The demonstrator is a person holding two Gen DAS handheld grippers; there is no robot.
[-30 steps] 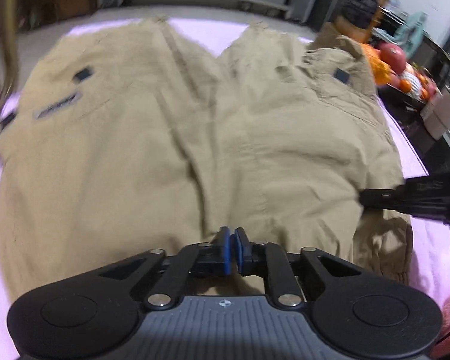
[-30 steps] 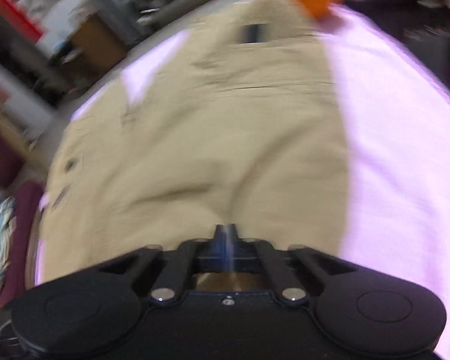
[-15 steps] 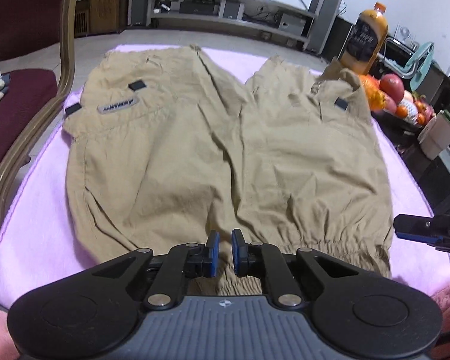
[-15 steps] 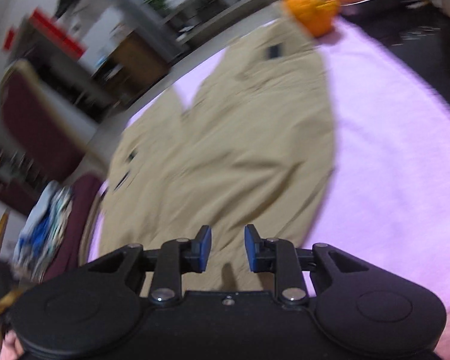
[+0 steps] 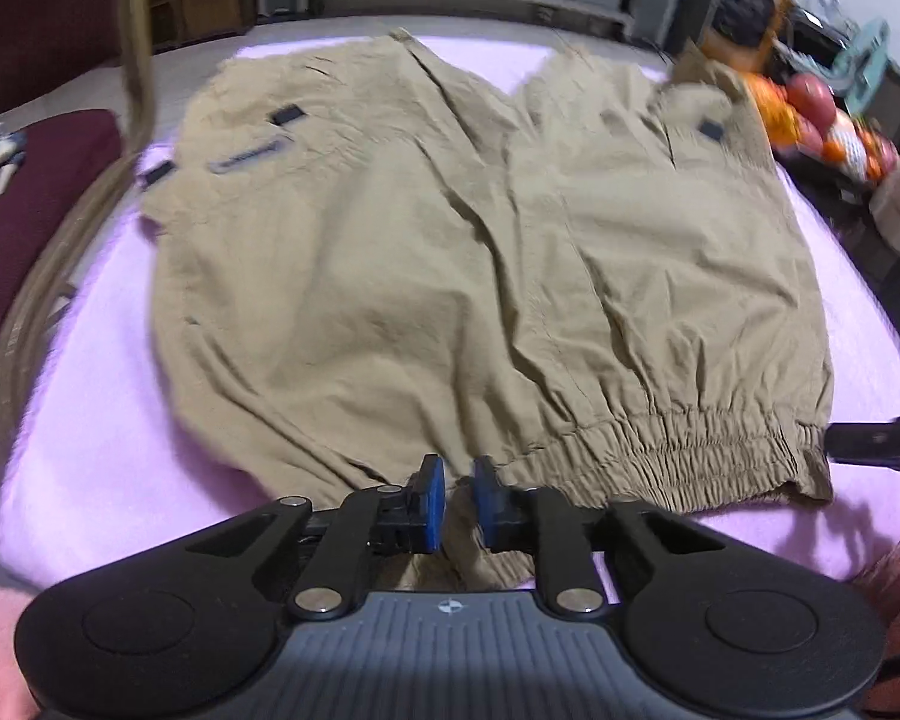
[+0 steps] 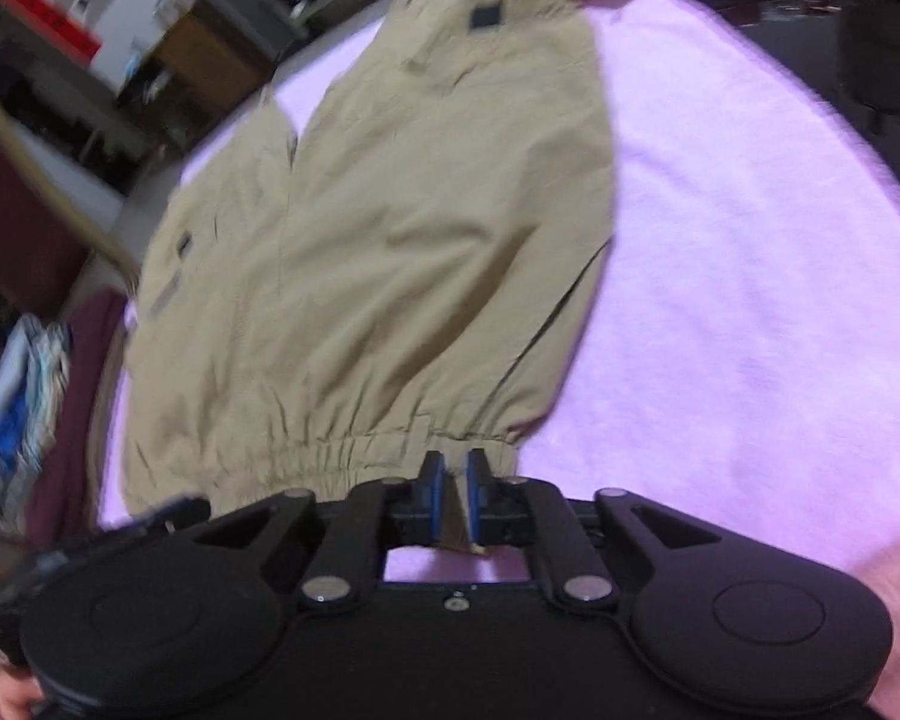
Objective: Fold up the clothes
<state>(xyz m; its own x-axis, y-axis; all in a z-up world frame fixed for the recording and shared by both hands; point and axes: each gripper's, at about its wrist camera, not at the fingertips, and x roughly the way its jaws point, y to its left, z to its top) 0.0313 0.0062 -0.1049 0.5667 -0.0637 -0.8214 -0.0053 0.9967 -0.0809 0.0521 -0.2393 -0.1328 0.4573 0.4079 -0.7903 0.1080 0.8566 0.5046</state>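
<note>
Right now the khaki trousers point(image 5: 480, 276) lie spread flat on the pink cloth point(image 5: 108, 456) that covers the bench, elastic waistband nearest the person, legs running away towards the far edge. From the left wrist view the left claw point(image 5: 455, 495) sits at the near hem of the trousers, its blue pads parted by a narrow gap with fabric bunched just below and between them; whether it actually pinches the cloth I cannot tell. That view also takes in the orange bottle point(image 5: 750, 6) and a heap of fruit point(image 5: 810, 120) past the far right corner, and a dark red chair point(image 5: 36, 192) on the left, while the tip of the other tool pokes in at the right edge by the waistband corner. The right wrist view shows the right claw point(image 6: 452, 495) nearly closed, a fold of waistband fabric standing between its pads, and a wide stretch of bare pink cloth point(image 6: 750, 300) to the right.
</note>
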